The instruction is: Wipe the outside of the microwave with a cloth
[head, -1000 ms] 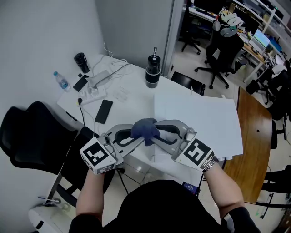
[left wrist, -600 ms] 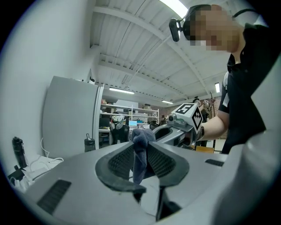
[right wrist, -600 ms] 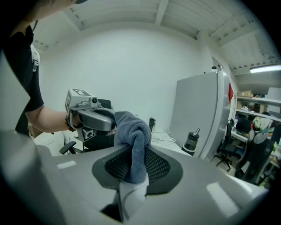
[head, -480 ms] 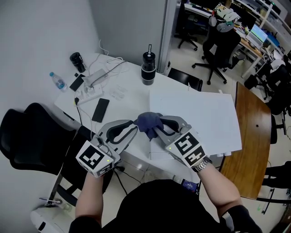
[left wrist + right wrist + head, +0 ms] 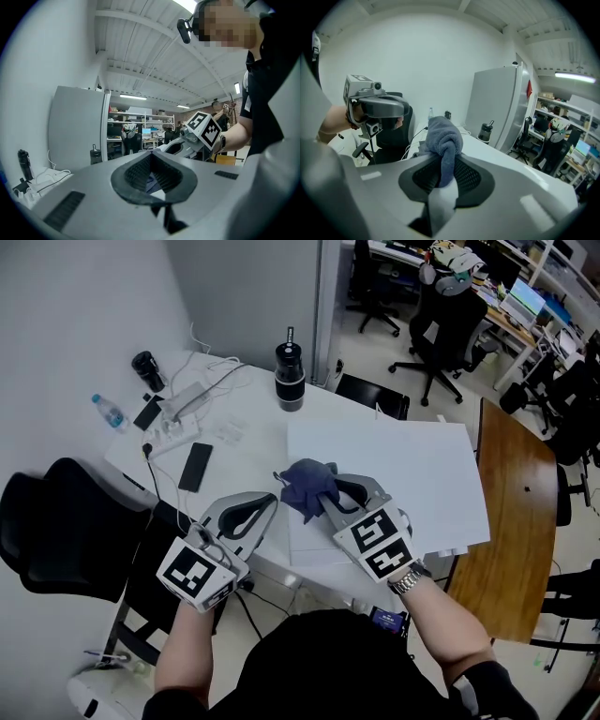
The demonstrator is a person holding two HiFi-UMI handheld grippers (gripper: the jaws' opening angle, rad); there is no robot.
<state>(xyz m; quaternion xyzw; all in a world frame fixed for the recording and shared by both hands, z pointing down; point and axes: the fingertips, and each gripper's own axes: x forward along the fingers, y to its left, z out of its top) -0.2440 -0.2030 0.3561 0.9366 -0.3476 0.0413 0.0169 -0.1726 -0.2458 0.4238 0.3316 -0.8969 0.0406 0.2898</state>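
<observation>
Now the cloth (image 5: 302, 486) sits in the right gripper (image 5: 324, 502), ready for wiping.
On the white table (image 5: 253, 442), the big white flat-topped box (image 5: 412, 474) at right is probably the microwave. Over its near left edge the right gripper's jaws, which have just been closing, pinch the blue cloth so a wad bulges past the tips as a wiping pad. The left gripper (image 5: 272, 502), pads pressed together on nothing, waits just left, clear of it.
</observation>
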